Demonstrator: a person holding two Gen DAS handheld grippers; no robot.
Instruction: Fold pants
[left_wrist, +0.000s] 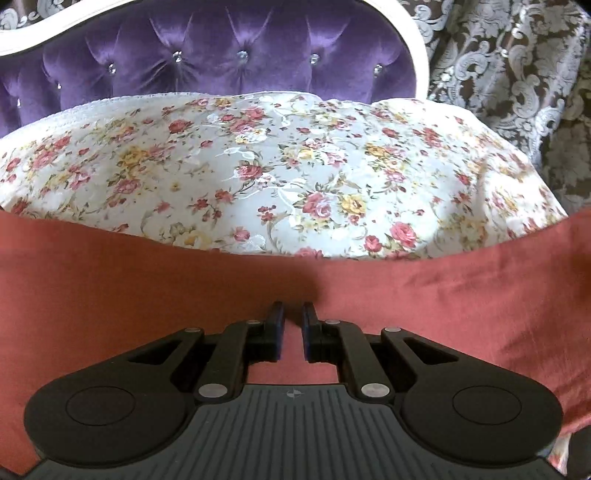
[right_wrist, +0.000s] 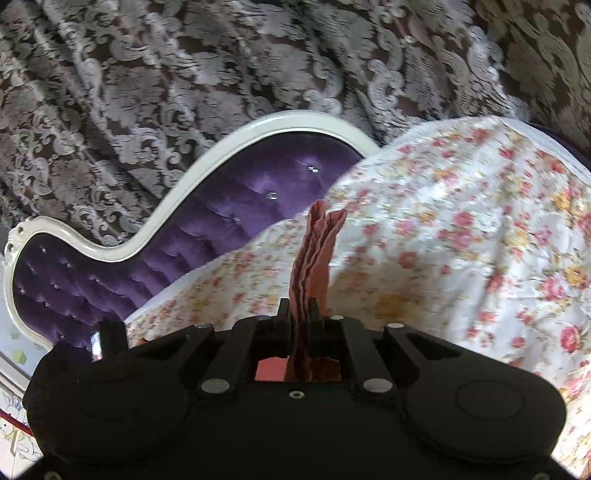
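**Pants gripped at right, spread beneath left**

Floral bedspread (left_wrist: 280, 173) covers the work surface, backed by a purple tufted headboard (left_wrist: 221, 62) in a white frame and a brown damask curtain (left_wrist: 517, 74).

Left gripper (left_wrist: 293, 317): jaws nearly shut, a narrow gap showing between the blue-edged pads. Whether any cloth is pinched at the tips cannot be told; the tips lie against, or just over, the fabric. The gripper points steeply down.

Right gripper (right_wrist: 298, 308): jaws closed on a bunched, pleated fold of the pants (right_wrist: 314, 254). The fold passes between the fingers and stands up beyond the tips, in front of the bedspread (right_wrist: 461, 229). More of the same cloth shows in the opening behind the jaws.

Pants (left_wrist: 129, 280), left view: rust-red fabric spread as a broad band across the frame, lying on the near part of the bedspread, mostly smooth with light creases at the right side.

Headboard (right_wrist: 229, 229) and curtain (right_wrist: 184, 74) appear tilted in the right view, which is somewhat blurred.
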